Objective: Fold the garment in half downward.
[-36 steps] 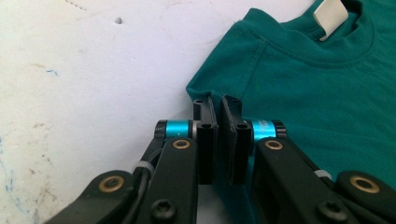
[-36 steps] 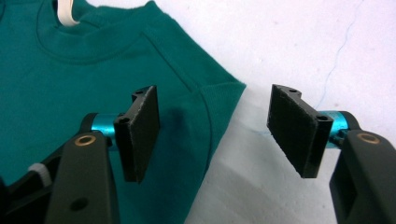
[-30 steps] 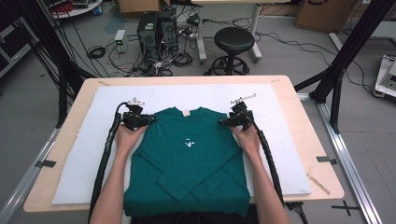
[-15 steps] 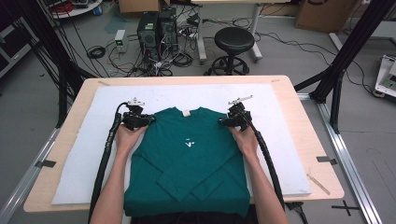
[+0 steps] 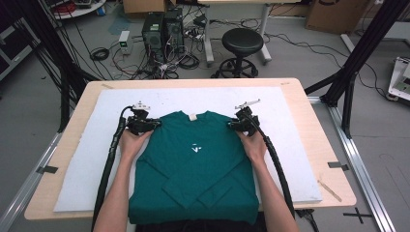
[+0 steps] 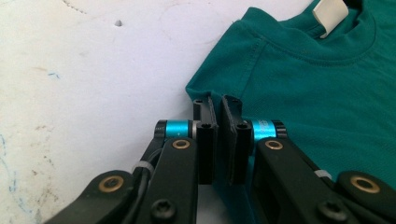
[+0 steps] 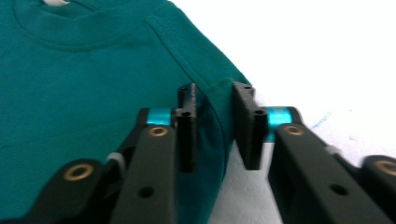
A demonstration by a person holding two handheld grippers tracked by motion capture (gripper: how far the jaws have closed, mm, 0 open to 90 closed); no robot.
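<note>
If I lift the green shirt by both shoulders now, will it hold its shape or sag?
The green shirt will probably sag: it is thin knit lying flat on the white mat. Its sleeves, folded across the front, would likely fall open. The left gripper looks shut on the shoulder edge; the right gripper straddles its edge, jaws apart, so that side may slip.

Matt green knit-cloth sweatshirt lies on a scuffed white mat over wood table.
</note>
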